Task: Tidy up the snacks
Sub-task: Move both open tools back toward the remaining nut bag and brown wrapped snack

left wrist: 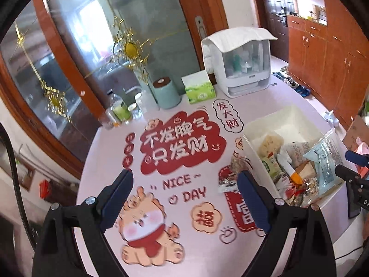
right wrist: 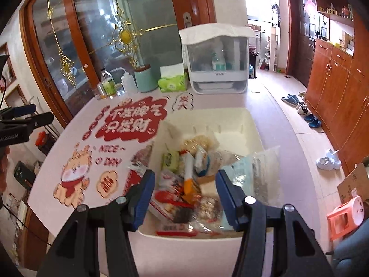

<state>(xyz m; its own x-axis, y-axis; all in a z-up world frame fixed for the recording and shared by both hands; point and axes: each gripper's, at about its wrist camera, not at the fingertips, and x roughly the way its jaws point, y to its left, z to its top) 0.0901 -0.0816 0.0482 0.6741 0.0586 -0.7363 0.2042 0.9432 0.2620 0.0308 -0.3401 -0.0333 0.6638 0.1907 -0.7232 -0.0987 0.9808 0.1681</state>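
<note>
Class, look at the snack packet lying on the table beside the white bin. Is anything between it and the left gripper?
Nothing visible. The left gripper hangs open and empty over bare tabletop, and the snack packet lies just beyond its fingertip, against the white bin.

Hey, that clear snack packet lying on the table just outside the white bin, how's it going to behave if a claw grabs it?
The clear snack packet looks like crinkly film, so it would probably flex and sag rather than stay stiff. Its glossy wrap may slip between pads. It seems small and light, so a nudge would likely slide it along the table or against the white bin.
</note>
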